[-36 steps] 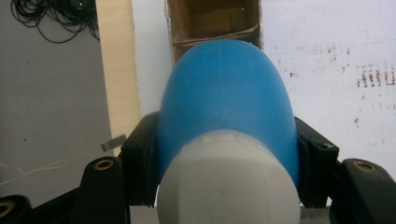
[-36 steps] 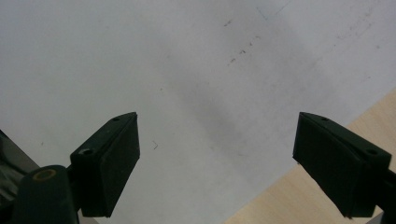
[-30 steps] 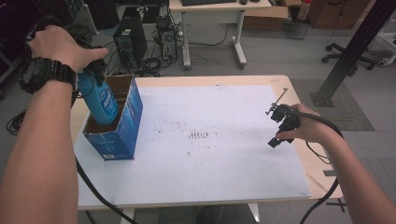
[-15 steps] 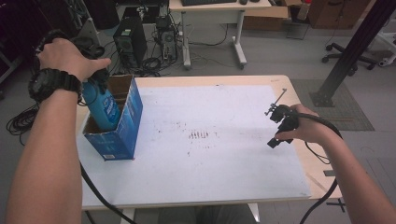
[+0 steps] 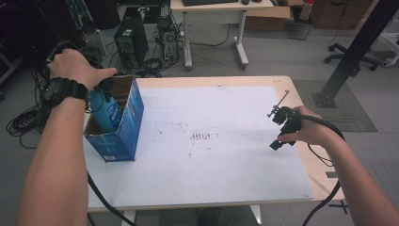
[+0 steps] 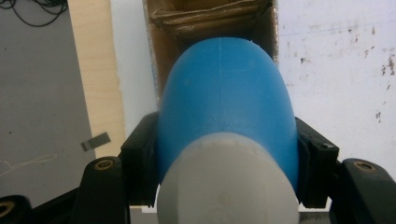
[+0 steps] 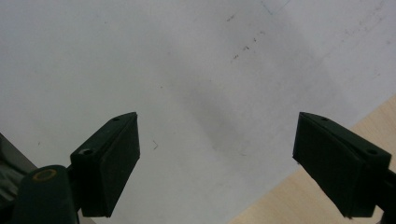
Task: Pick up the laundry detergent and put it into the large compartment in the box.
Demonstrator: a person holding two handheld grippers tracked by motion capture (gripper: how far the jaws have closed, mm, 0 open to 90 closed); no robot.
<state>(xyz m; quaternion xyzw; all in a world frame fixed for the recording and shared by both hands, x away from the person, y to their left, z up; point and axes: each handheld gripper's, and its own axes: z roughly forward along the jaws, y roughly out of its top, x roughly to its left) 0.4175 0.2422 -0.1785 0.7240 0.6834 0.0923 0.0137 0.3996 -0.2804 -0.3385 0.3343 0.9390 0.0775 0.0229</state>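
A blue bottle [image 5: 106, 113] with a grey cap [image 6: 227, 186] stands tilted inside an open blue cardboard box [image 5: 121, 141] at the table's left edge. My left gripper [image 5: 101, 88], mostly hidden under the hand, is shut on the bottle. In the left gripper view both jaws press the bottle's [image 6: 226, 93] sides just below the cap, with my left gripper [image 6: 226, 158] over the brown box interior [image 6: 210, 18]. My right gripper [image 5: 282, 123] hovers at the table's right side. In the right gripper view it [image 7: 217, 158] is open with nothing between its jaws, over the white sheet [image 7: 187, 70].
A stained white sheet [image 5: 211, 141] covers most of the wooden table [image 5: 324, 179]. Beyond the far edge are a computer tower [image 5: 128, 40], floor cables [image 5: 155, 66] and a desk [image 5: 216, 9]. A black post [image 5: 355, 52] rises at the right.
My left hand has shifted a little right and lowered the bottle deeper into the box. The right gripper has stayed in place.
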